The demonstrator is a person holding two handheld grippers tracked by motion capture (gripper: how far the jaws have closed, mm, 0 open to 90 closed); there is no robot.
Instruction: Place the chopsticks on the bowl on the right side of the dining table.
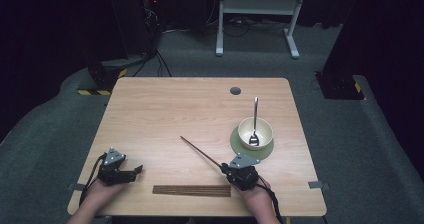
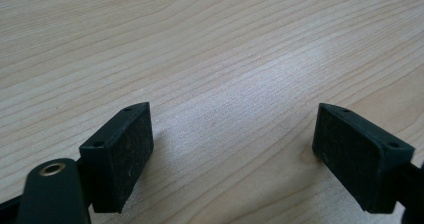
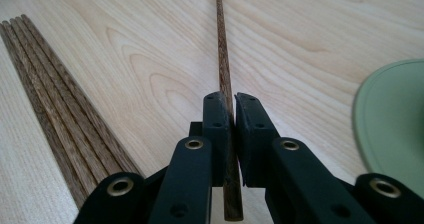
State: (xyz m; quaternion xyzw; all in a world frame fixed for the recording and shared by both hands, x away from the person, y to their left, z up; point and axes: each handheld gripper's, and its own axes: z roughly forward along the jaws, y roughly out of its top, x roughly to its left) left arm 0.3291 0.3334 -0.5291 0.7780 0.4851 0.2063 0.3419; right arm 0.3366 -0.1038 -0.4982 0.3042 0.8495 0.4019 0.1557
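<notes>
1. Right gripper [image 1: 226, 168] near the table's front edge, hand under it, forearm entering from below. Jaws clamped on a single chopstick [image 1: 201, 153]; the stick runs up and left from the jaws, its far tip over bare wood.
2. In the right gripper view the chopstick [image 3: 223, 69] passes between the closed pads and runs straight ahead.
3. Left gripper [image 1: 137, 170] at front left, low over the table, jaws apart with nothing between them.
4. Remaining chopsticks [image 1: 191, 190] lie side by side along the front edge, between the two hands.
5. Bowl [image 1: 255, 132] with a spoon [image 1: 254, 121] stands on a green saucer [image 1: 237, 142], right of centre.
6. Light wooden table [image 1: 175, 104]; grey carpet, dark room, white frame legs behind.
</notes>
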